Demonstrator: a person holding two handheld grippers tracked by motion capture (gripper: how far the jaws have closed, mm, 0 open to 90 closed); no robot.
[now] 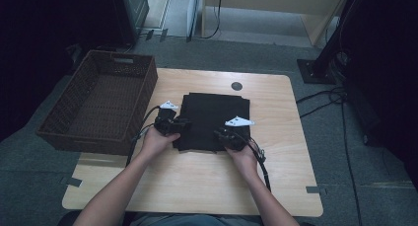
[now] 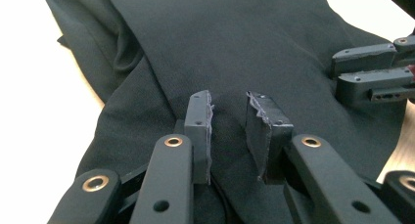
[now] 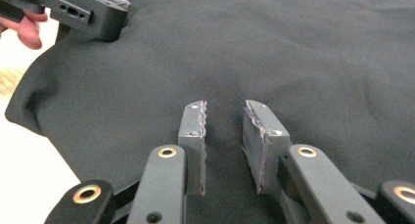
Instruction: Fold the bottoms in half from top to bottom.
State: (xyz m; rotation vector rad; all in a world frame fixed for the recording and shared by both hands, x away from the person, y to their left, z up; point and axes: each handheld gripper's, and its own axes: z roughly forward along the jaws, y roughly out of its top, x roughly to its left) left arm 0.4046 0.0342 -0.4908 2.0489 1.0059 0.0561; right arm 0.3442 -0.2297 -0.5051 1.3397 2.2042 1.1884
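Note:
A black folded cloth (image 1: 213,112) lies flat in the middle of the wooden table (image 1: 197,186). My left gripper (image 1: 183,125) rests at the cloth's near left edge, and my right gripper (image 1: 220,134) at its near right part. In the left gripper view my left gripper (image 2: 229,100) stands open, a narrow gap between its pads and the cloth (image 2: 235,43) lying under them. In the right gripper view my right gripper (image 3: 225,109) is open the same way over smooth cloth (image 3: 274,53). Nothing is pinched between either pair of pads.
A brown wicker basket (image 1: 79,137) sits at the table's left edge, partly overhanging it. A dark round grommet (image 1: 236,86) marks the table's far side. Cables (image 1: 325,105) trail on the floor at right. Bare wood stretches in front of the cloth.

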